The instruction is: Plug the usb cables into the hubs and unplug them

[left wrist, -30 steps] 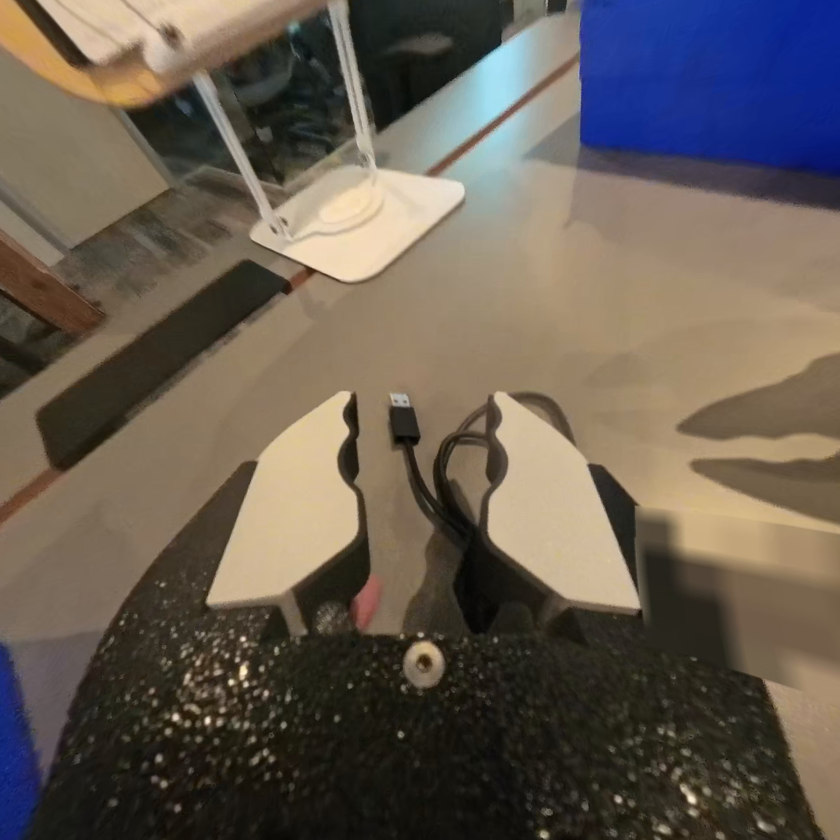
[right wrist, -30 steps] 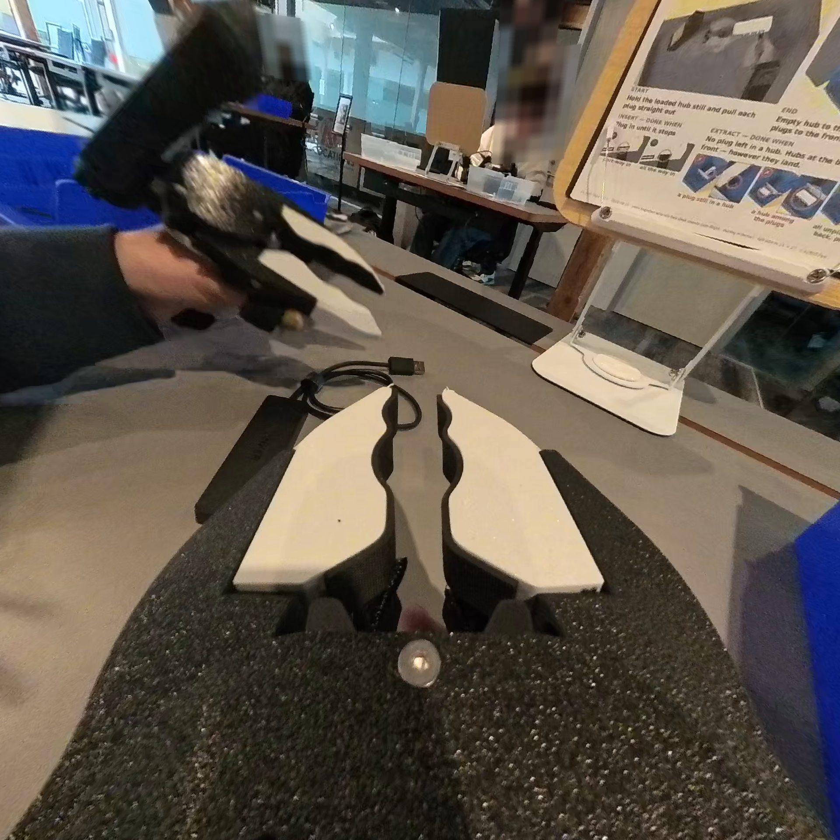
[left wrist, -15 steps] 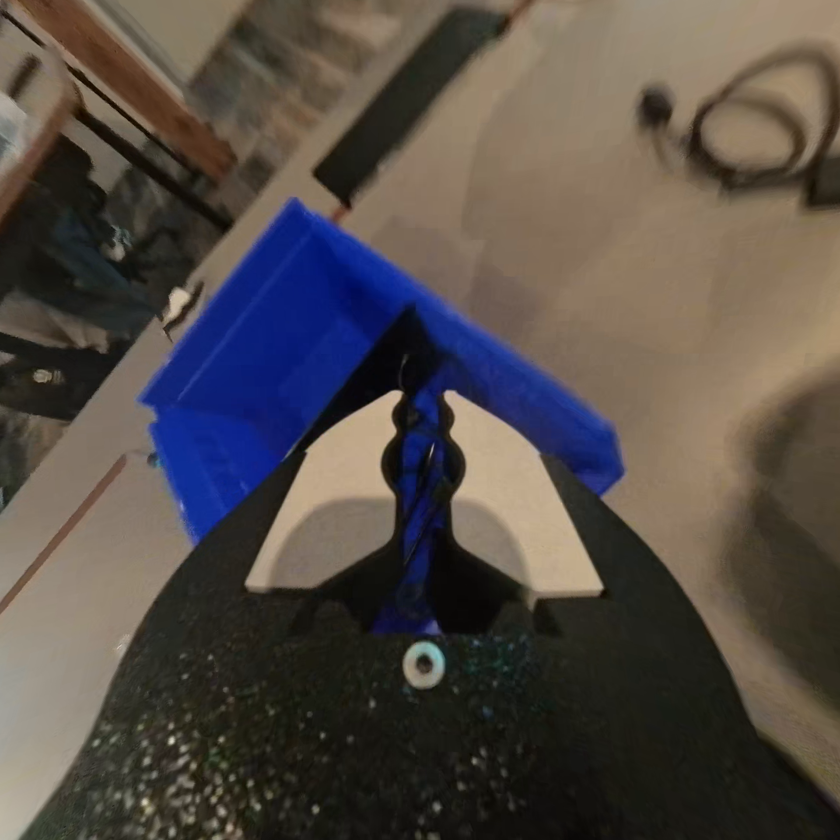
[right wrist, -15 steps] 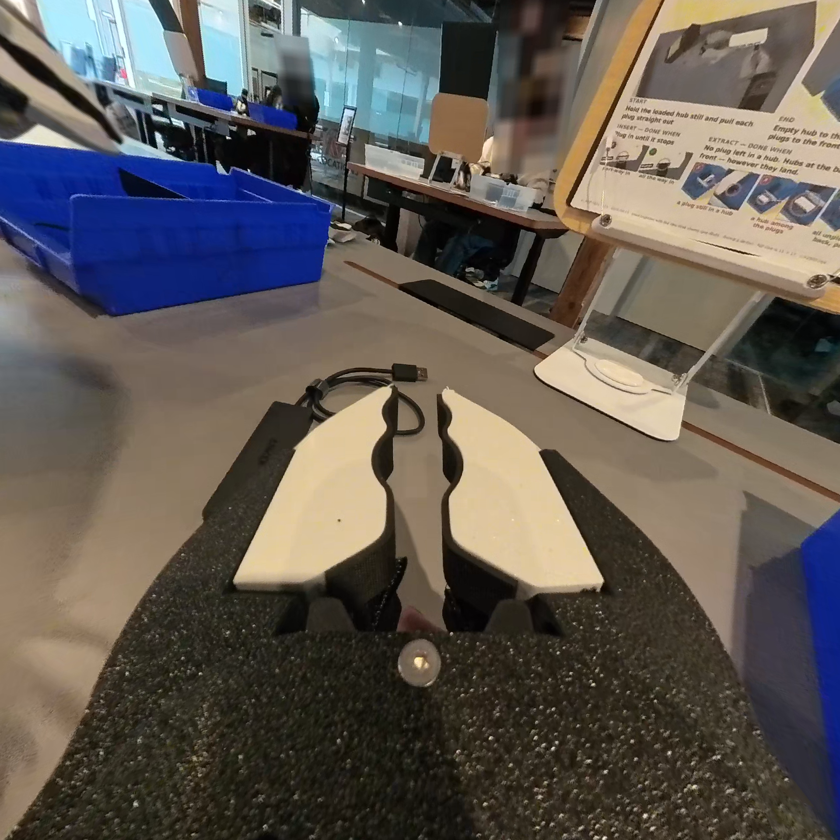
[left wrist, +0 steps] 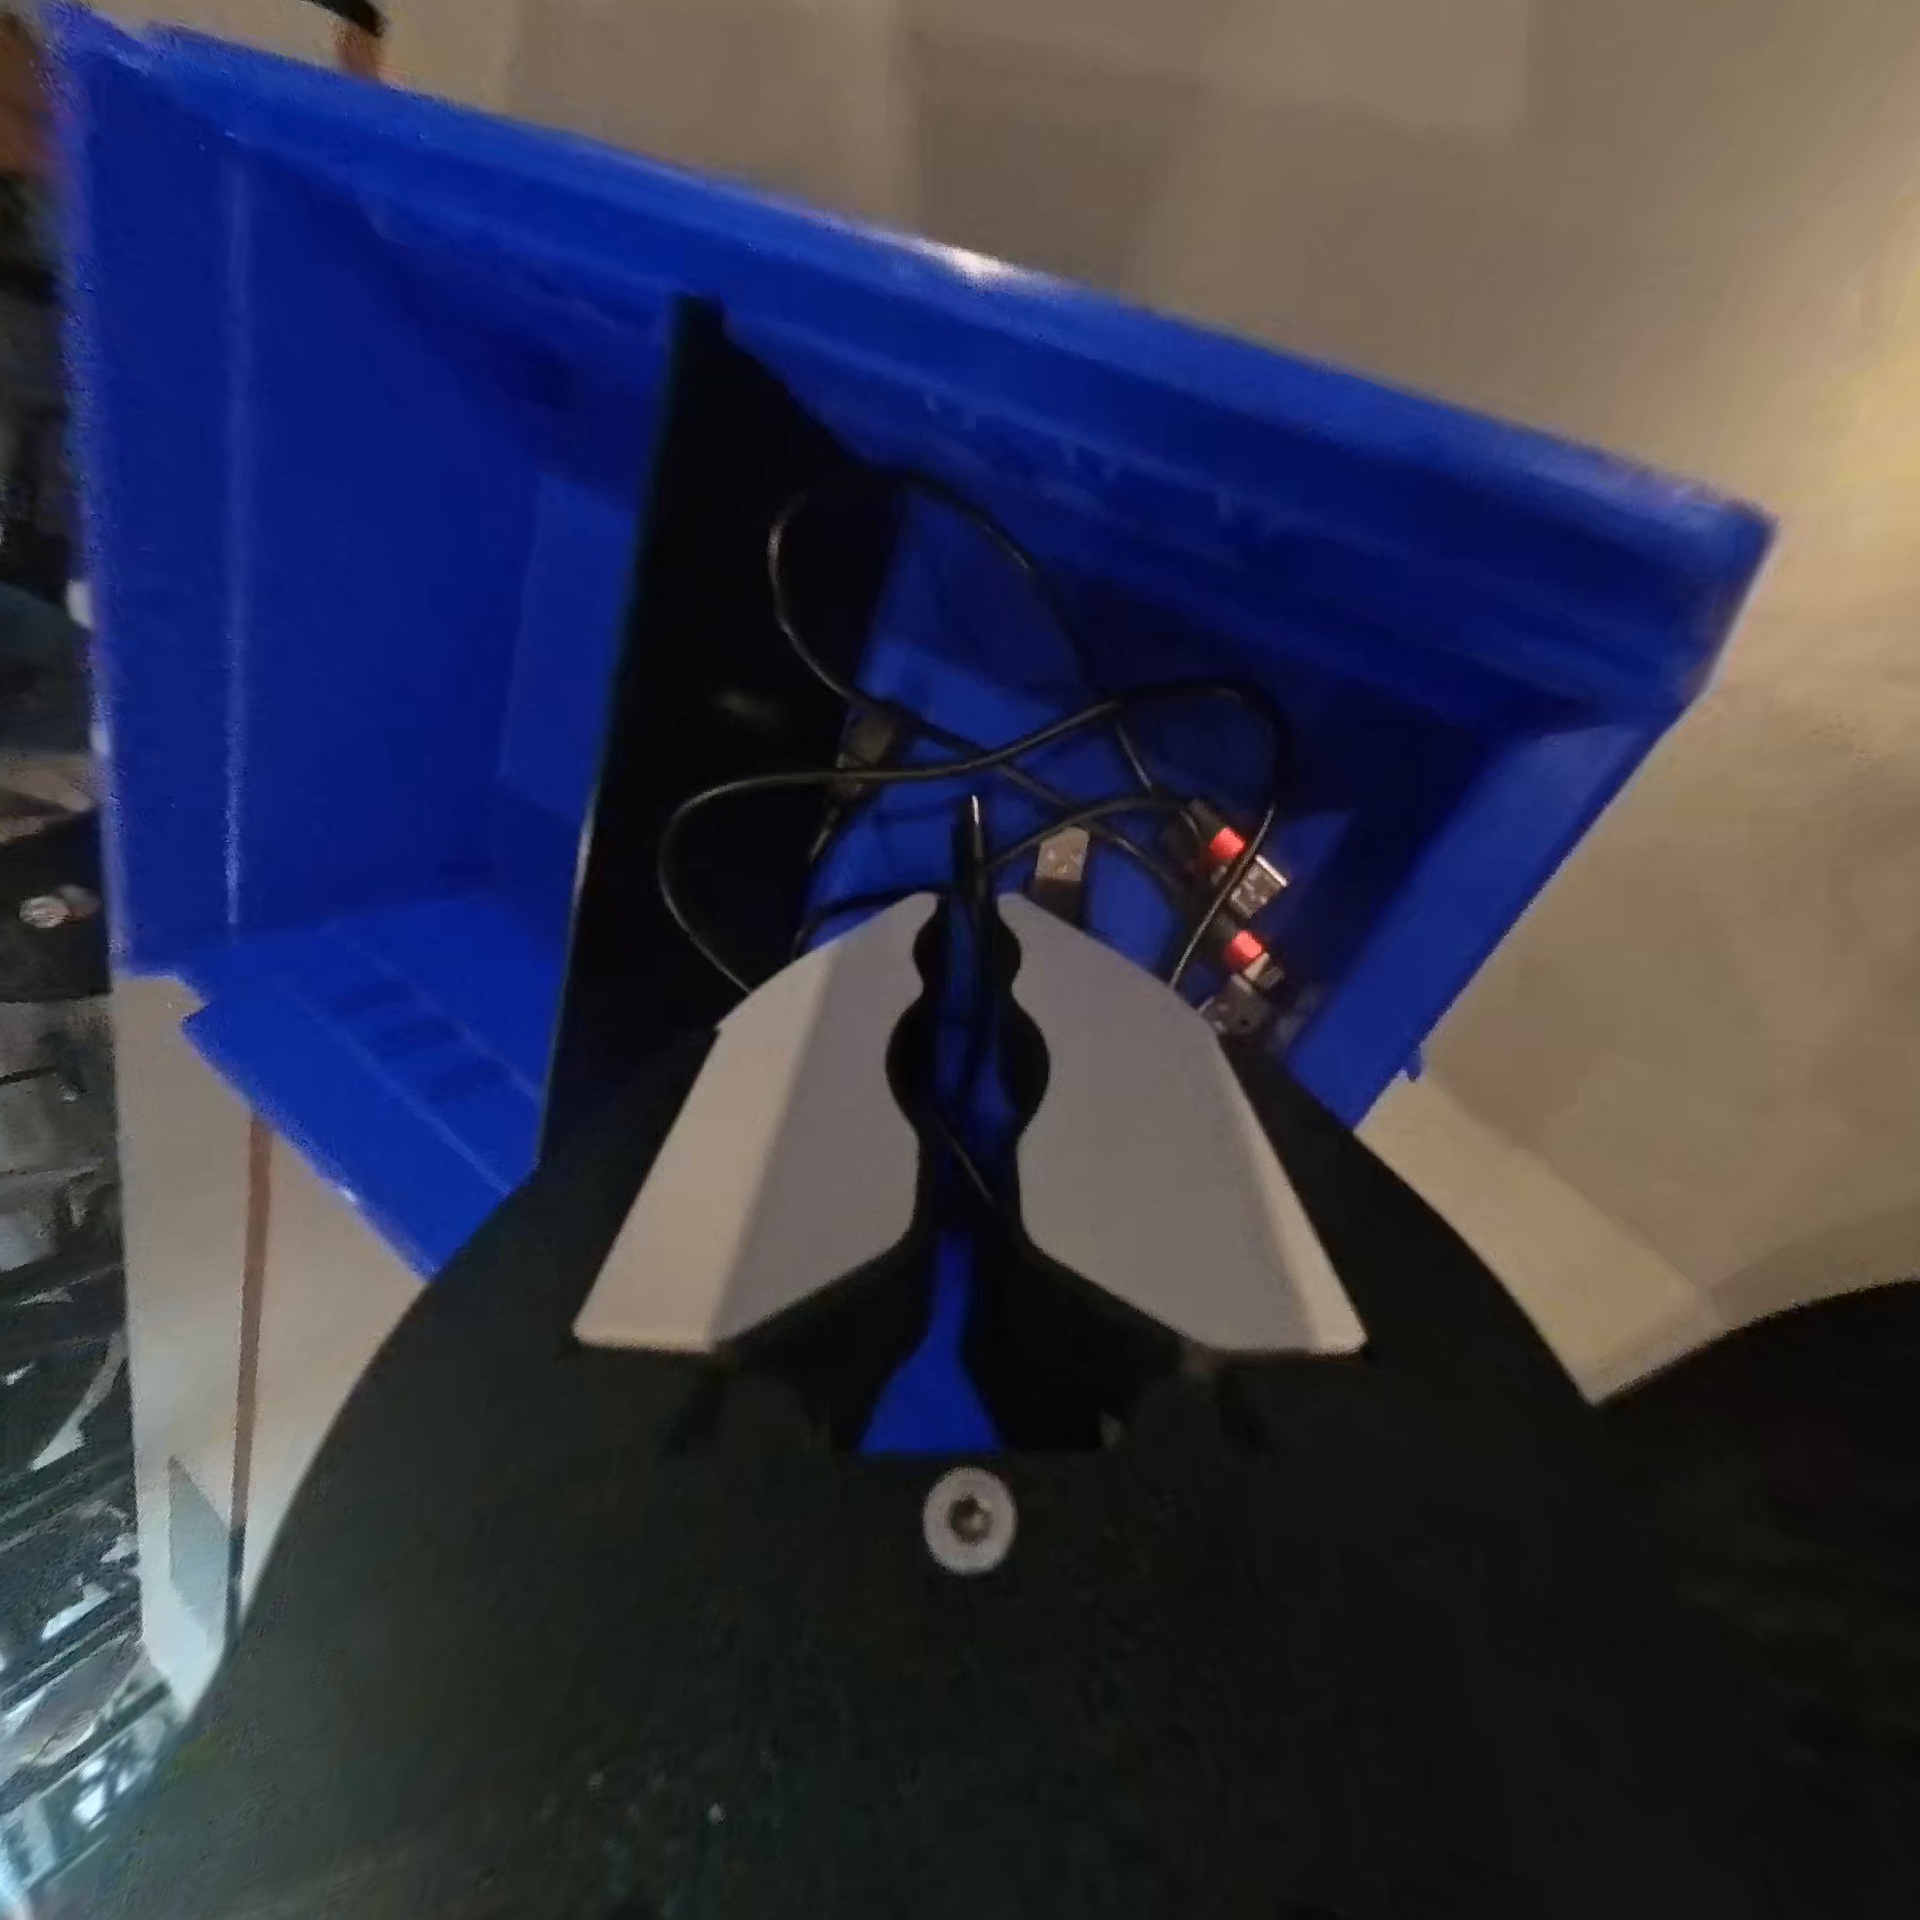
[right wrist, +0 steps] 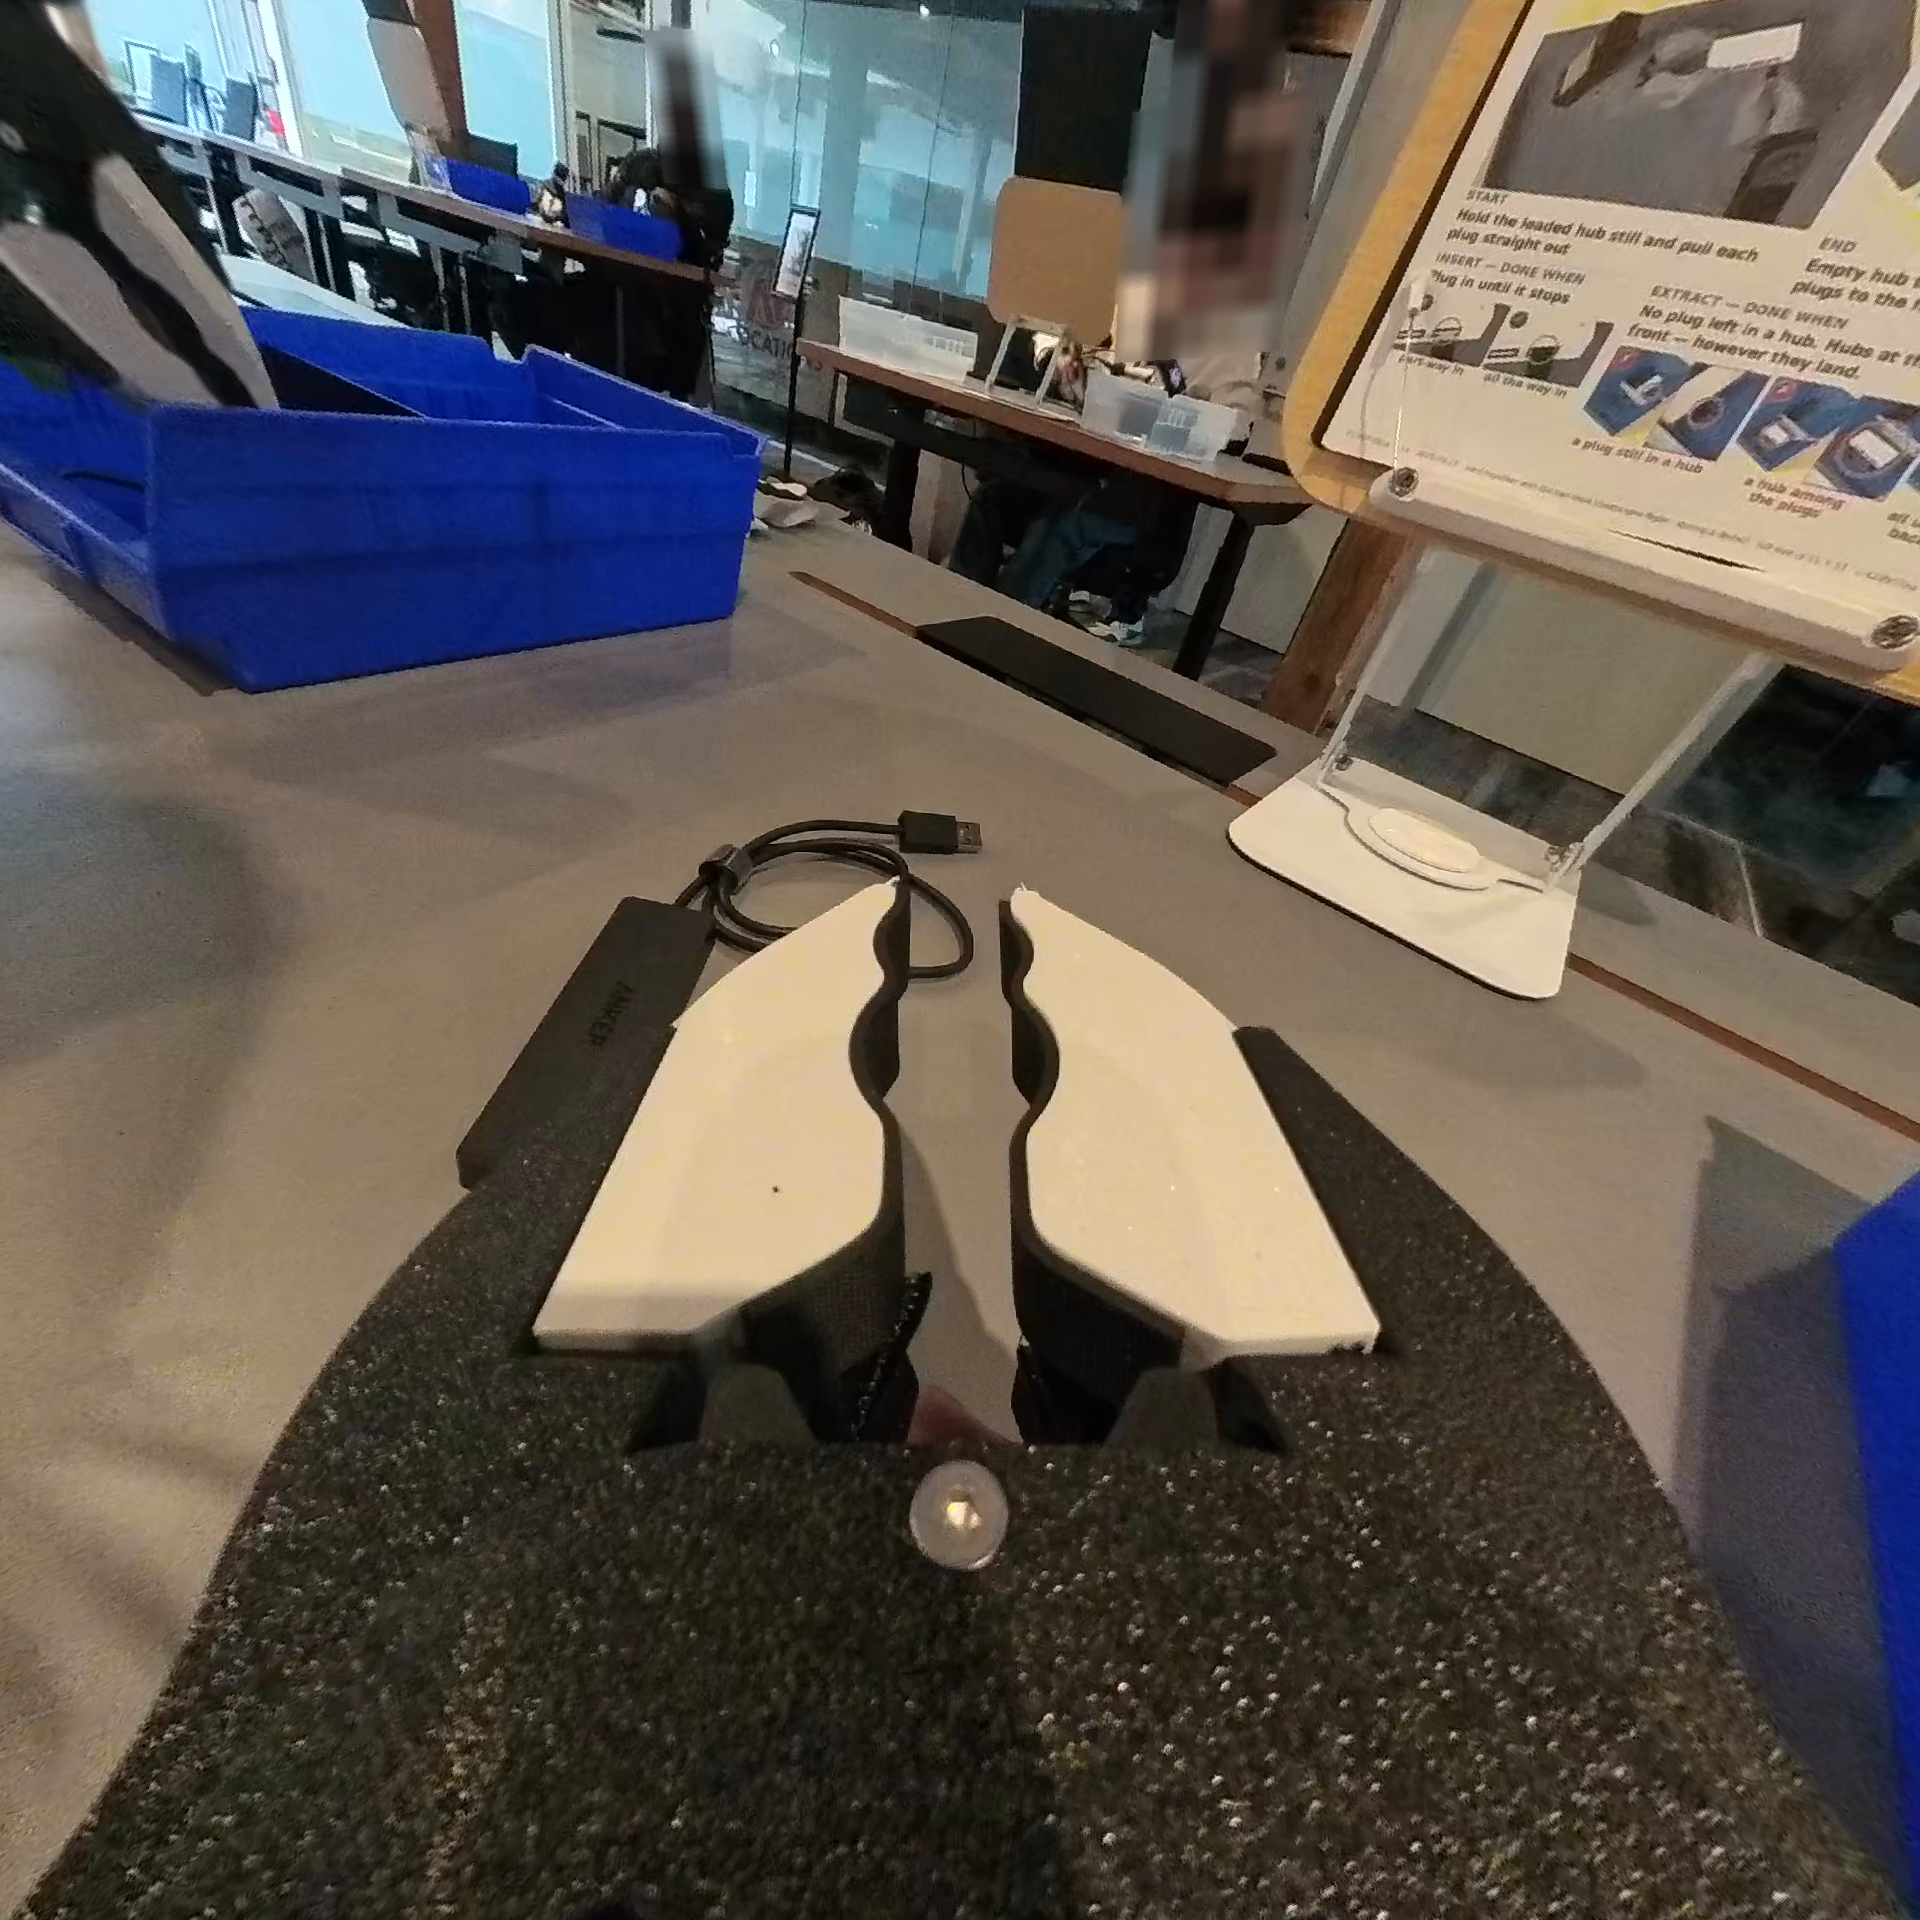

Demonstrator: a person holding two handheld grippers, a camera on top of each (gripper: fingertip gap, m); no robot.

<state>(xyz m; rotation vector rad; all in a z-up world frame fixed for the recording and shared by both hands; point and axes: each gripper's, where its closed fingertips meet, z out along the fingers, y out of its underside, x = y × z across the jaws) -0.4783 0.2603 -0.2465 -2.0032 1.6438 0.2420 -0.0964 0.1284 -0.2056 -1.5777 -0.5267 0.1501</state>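
Reaching into blue bin [left wrist: 1299, 499], left gripper [left wrist: 961, 914] jaws nearly together around thin USB cables [left wrist: 1039, 748]: light, floppy, tangle-prone; grip rigid plug [left wrist: 1060, 868]. Right gripper [right wrist: 951, 899] jaws apart, empty, over USB hub [right wrist: 613, 1023] on table [right wrist: 364, 935].

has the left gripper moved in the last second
Yes. The left gripper left the hub on the table and now points into the blue bin.

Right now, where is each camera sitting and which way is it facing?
Left wrist view: on the left hand-held gripper, tips together, looking down into a blue bin of tangled cables.
Right wrist view: on the right hand-held gripper, slightly parted, low over the table, facing a black hub.
Shared: the blue bin.
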